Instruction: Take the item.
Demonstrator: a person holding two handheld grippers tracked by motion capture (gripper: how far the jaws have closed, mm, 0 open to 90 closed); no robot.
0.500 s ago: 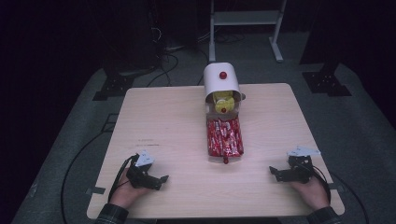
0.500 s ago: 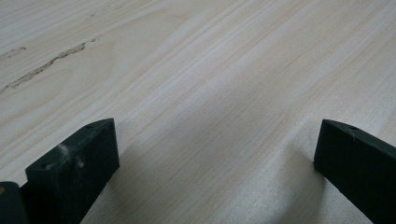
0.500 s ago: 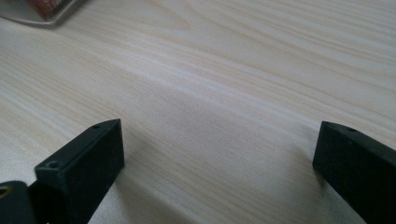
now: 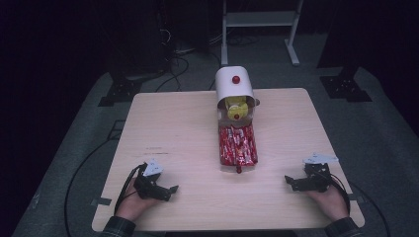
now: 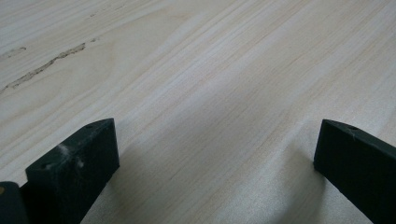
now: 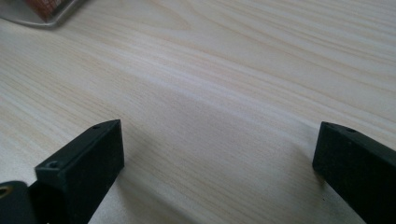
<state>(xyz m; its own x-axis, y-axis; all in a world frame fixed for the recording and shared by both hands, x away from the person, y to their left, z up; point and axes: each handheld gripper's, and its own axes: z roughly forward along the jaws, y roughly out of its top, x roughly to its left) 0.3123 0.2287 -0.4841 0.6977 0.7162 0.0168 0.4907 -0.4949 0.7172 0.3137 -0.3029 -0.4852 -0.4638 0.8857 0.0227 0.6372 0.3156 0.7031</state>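
A white rounded container with a red knob lies on its side at the back middle of the wooden table. Yellow items sit in its open mouth. In front of it, red packets fill a flat tray. My left gripper rests near the front left edge, held by a hand, open. Its jaws stand wide apart over bare wood in the left gripper view. My right gripper rests near the front right edge, also open with nothing between its jaws. Both point inward toward the table's middle.
A corner of the tray shows at the top left of the right gripper view. A white metal stand and dark equipment bases with cables stand on the floor behind the table. Bare wood stretches between the two grippers.
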